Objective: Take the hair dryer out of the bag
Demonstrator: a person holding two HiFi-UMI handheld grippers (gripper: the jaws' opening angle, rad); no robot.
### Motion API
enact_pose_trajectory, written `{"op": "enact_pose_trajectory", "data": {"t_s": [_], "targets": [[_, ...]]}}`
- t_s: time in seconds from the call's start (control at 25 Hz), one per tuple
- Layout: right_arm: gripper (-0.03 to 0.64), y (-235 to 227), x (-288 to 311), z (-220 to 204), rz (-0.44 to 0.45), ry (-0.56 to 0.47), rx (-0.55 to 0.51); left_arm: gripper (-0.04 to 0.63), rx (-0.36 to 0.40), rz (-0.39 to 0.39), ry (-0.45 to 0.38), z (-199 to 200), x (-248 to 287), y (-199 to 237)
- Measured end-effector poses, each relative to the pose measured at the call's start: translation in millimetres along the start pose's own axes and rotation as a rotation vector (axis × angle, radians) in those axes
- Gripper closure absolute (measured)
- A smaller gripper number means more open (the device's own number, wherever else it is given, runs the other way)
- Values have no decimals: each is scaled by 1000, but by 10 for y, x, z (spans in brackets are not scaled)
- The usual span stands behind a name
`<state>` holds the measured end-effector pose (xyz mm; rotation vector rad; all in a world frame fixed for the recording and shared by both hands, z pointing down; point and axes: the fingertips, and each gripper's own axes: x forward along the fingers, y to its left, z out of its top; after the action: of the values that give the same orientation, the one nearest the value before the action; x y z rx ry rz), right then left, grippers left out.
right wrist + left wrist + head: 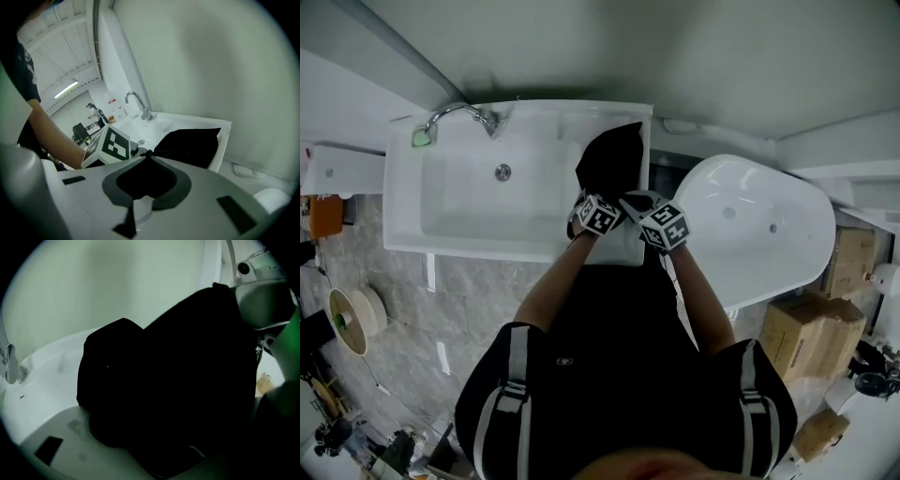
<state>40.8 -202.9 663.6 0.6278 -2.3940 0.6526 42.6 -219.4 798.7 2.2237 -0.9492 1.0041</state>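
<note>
Pinching bag (614,159) at its near edge w/ jaws closed on the black fabric, right gripper (147,155) is prob. anchoring it while left gripper (596,208), jaws gaping wide & empty, is hovering at the cloth ready to go in; hair dryer isn't showing, prob. inside. Bag is lying on end ledge of white rect. tub (441,230), oval tub (769,234) beside, grey tile floor (412,309) below

Left claw (159,437) wide; right claw (146,157) tight.
</note>
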Motion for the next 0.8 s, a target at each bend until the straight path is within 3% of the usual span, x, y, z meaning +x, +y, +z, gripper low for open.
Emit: {"op": "enact_pose_trajectory", "data": {"t_s": [0.2, 0.4, 0.64, 0.8], "targets": [[543, -40, 11, -59, -1, -4, 24, 348, -30, 15, 47, -43, 95, 21], [540, -45, 2, -119, 1, 5, 32, 373, -125, -7, 9, -9, 33, 120], [537, -12, 26, -182, 17, 4, 46, 400, -280, -149, -76, 61, -47, 123], [537, 63, 5, -195, 41, 0, 45, 400, -474, -329, -204, 245, -189, 32]]}}
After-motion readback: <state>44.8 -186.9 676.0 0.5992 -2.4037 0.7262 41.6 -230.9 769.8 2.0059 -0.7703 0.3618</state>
